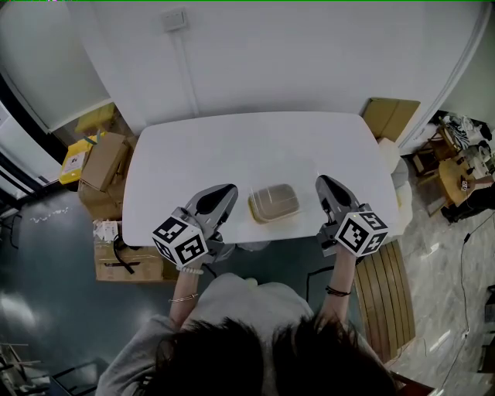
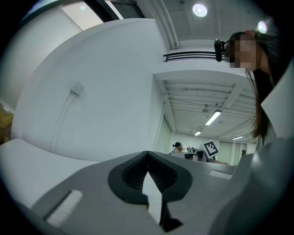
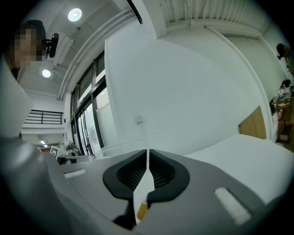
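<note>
A clear plastic box [image 1: 273, 203] with tan contents stands on the white table [image 1: 232, 147] near its front edge. My left gripper [image 1: 230, 189] lies just left of the box, tips pointing toward the wall, jaws shut and empty. My right gripper [image 1: 321, 182] lies just right of the box, also shut on nothing. In the left gripper view the gripper [image 2: 147, 153] has its jaws meeting at the tip, angled up at the wall. In the right gripper view the gripper [image 3: 148, 150] is closed too, and the box's clear rim [image 3: 115, 147] shows to its left.
Cardboard boxes [image 1: 104, 162] and a yellow item [image 1: 75, 161] are stacked left of the table. A slatted wooden bench [image 1: 384, 290] stands at the front right, and a cardboard panel [image 1: 389, 117] at the back right. A wall socket [image 1: 175, 18] sits on the white wall behind.
</note>
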The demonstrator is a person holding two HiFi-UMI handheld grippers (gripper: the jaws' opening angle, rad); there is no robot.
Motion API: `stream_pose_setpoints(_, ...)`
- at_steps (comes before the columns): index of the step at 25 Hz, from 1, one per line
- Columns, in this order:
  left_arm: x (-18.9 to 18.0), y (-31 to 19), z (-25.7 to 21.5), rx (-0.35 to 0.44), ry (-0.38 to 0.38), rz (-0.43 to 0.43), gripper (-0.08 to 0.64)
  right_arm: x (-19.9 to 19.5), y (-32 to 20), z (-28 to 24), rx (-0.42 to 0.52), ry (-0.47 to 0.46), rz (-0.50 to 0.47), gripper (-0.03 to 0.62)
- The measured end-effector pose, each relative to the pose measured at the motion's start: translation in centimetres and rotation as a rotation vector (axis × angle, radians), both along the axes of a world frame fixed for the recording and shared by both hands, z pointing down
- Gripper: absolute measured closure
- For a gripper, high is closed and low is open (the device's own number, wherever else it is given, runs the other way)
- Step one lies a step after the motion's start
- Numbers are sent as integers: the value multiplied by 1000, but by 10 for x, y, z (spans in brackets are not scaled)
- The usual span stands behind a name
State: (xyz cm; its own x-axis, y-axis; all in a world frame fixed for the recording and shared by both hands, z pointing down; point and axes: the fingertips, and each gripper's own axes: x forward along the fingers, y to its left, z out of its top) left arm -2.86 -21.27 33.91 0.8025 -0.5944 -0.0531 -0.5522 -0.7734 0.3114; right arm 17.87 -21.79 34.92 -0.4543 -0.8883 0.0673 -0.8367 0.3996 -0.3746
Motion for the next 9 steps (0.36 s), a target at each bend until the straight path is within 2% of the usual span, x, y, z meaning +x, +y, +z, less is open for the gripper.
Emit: stream_pose_setpoints(9, -1, 2, 3, -7, 4, 4, 565, -1, 3, 0, 2, -1, 3, 563)
